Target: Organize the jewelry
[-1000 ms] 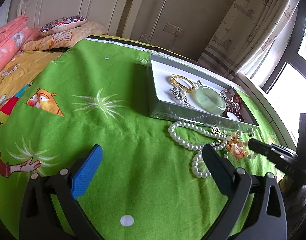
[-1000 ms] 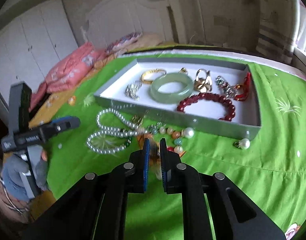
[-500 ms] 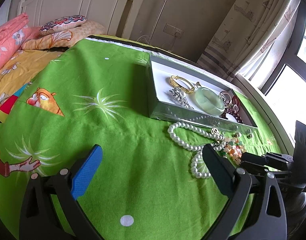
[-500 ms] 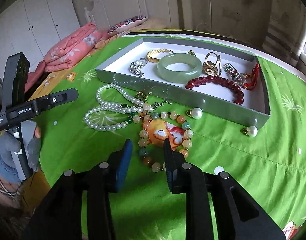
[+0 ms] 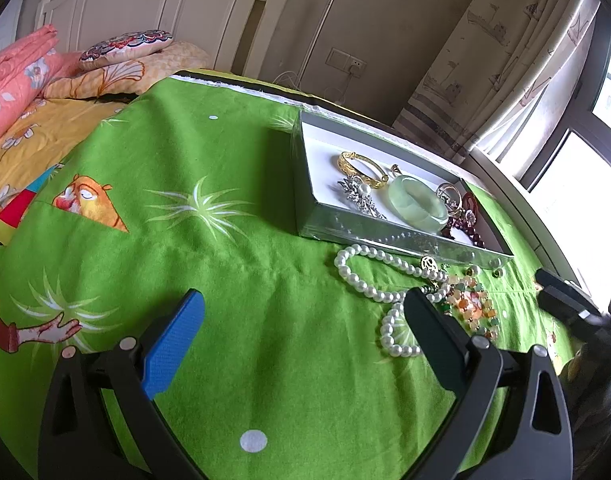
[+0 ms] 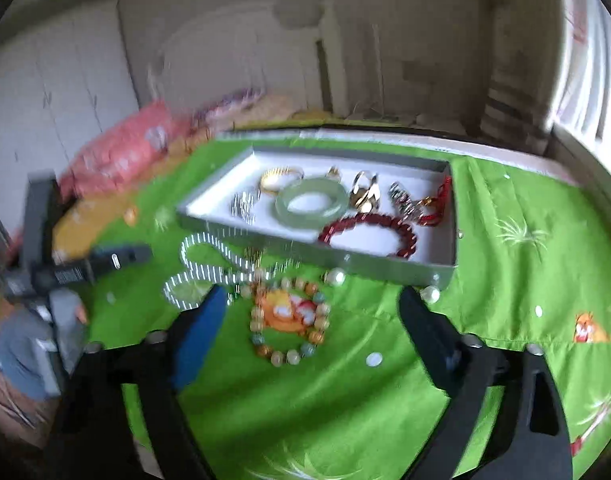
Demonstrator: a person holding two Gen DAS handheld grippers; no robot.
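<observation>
A multicoloured beaded bracelet (image 6: 260, 338) lies flat on the green cloth, just in front of the grey tray (image 6: 385, 267). My right gripper (image 6: 314, 314) hovers over it with its jaws opening wide; the bracelet sits between them, untouched by the pads. A white pearl necklace (image 5: 369, 285) lies left of the bracelet (image 5: 471, 307). The tray (image 5: 385, 237) holds a jade bangle (image 5: 417, 205), a gold bangle (image 5: 361, 165), a red bead bracelet (image 6: 369, 227) and small pieces. My left gripper (image 5: 305, 320) is open over bare cloth, nothing between its fingers.
Two loose pearl earrings (image 6: 337, 277) lie on the cloth by the tray's front wall. A gloved hand (image 6: 33, 344) holds the left gripper at the bed's left side. Pillows and a pink quilt (image 5: 17, 80) lie by the headboard; curtain and window on the right.
The right gripper went from shut to wide open, letting go of the beaded bracelet, which now lies spread as a ring. It also drew back and up a little. The left gripper stayed put.
</observation>
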